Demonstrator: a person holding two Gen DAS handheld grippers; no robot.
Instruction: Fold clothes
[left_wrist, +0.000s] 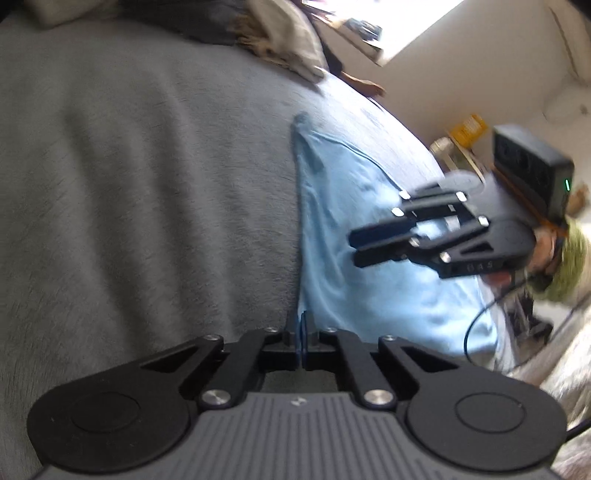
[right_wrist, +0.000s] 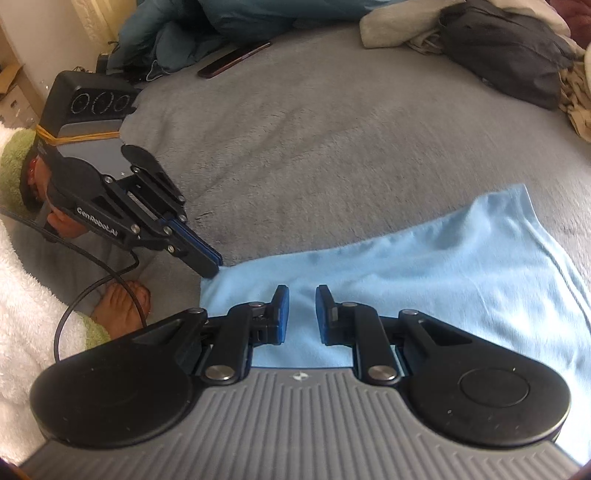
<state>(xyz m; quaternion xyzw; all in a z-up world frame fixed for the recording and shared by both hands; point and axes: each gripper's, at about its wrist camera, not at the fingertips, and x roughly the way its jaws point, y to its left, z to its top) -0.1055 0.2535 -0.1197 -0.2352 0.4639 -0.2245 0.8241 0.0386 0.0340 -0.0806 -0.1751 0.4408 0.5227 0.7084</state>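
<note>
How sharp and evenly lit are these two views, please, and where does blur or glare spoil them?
Left wrist view: the right gripper and the pale blue garment are smeared by motion, and the window at the top is blown out. Right wrist view: sharper, with the left gripper crisp; soft daylight, the grey blanket bowed by the fisheye.

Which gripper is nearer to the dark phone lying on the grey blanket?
Left. The left gripper is shut at the corner of the light blue shirt, on the side of the phone. The right gripper, open, hovers over the shirt, farther back.
</note>
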